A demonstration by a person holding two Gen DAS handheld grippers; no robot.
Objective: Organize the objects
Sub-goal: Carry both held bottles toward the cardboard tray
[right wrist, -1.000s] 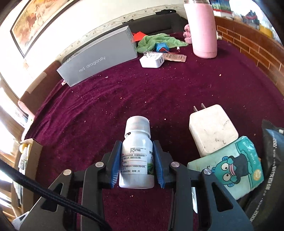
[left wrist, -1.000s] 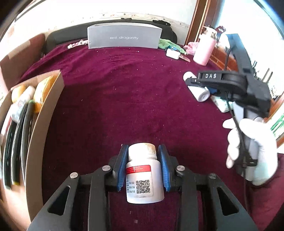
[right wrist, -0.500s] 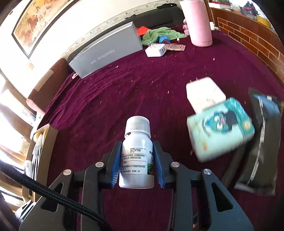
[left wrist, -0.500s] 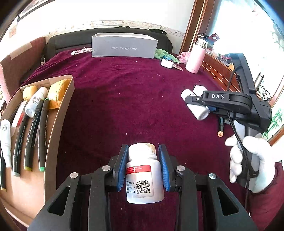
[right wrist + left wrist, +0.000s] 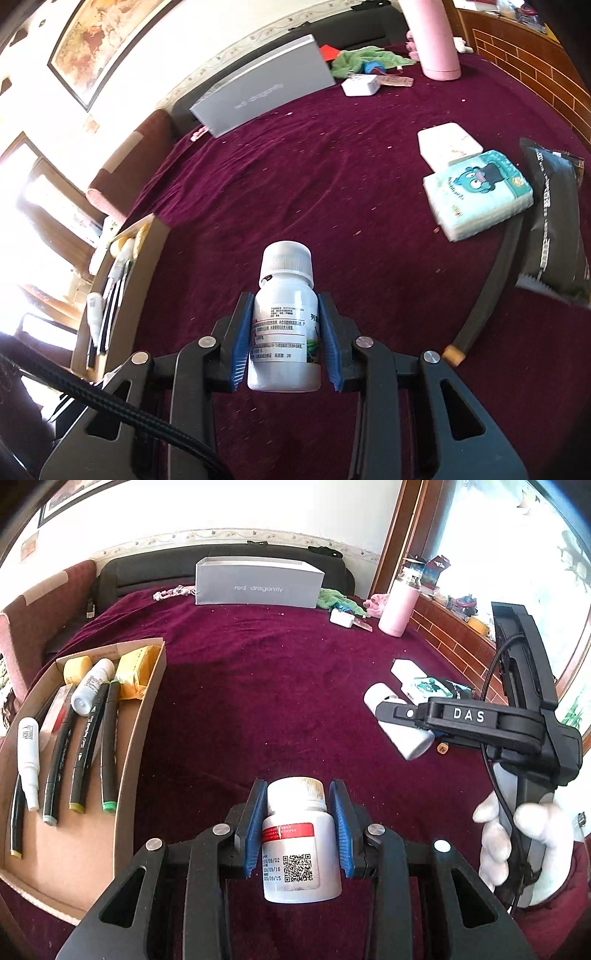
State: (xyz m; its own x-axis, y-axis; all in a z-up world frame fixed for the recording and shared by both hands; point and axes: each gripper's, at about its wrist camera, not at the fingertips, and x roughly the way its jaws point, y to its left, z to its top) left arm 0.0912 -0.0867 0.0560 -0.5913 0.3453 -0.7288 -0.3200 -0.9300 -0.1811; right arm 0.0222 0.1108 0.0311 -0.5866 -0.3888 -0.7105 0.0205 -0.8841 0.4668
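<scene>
A maroon cloth [image 5: 280, 686] covers the bench, with a white wall and a dark sofa back at the far edge. A grey box [image 5: 258, 581] reading "red dragonfly" stands at the far side; a pink flask [image 5: 399, 607] stands to its right, cut off at the top in the right wrist view. On the left a cardboard tray [image 5: 144, 716] holds markers [image 5: 83, 757], a small white bottle [image 5: 92, 686] and a spray bottle [image 5: 27, 753]; their print is too small to read.

The left gripper [image 5: 299, 827] has its jaws closed on a white pill bottle [image 5: 299, 853], blue pads pressing both sides, the cap pointing away. The bottle's label has a red band, a QR code and dates partly hidden by the left pad. The right gripper [image 5: 282, 343] likewise clamps a white screw-cap bottle [image 5: 284, 317], held off the cloth to the right of the tray; its small printed label is unreadable. In the left view that gripper's side reads "DAS", held by a white-gloved hand [image 5: 524, 845], and covers much of its bottle.

On the right lie a tissue pack [image 5: 476, 192] with a cartoon face, a white charger [image 5: 447, 144] partly under it, and a black packet [image 5: 557, 225] cut off by the frame edge.
</scene>
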